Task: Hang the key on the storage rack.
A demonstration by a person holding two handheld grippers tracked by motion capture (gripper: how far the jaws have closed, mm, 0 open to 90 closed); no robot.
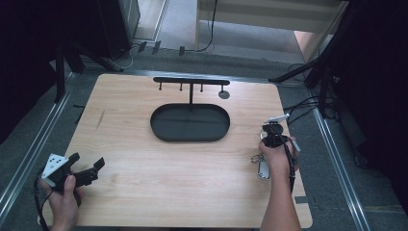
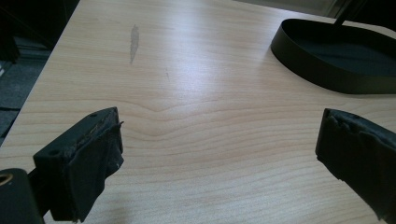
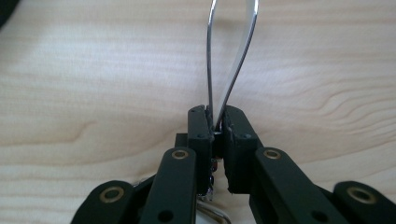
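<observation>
My right gripper [image 3: 215, 116] is shut on a thin silver metal loop [image 3: 232, 56] that sticks out past its jaws over the wood. In the high view this gripper [image 1: 272, 137] is near the table's right edge, with a silver bunch of keys [image 1: 261, 167] lying by the hand. My left gripper [image 1: 87, 162] rests at the front left corner. Its jaws stand wide apart with nothing between them, and bare table lies ahead of the gripper [image 2: 219, 126].
A black oval tray [image 1: 190, 138] sits at the middle back of the wooden table [image 1: 144, 183], with a black hook stand [image 1: 191, 81] rising behind it. The tray's rim [image 2: 327, 79] lies ahead and right of the left gripper. Cables lie off the right edge.
</observation>
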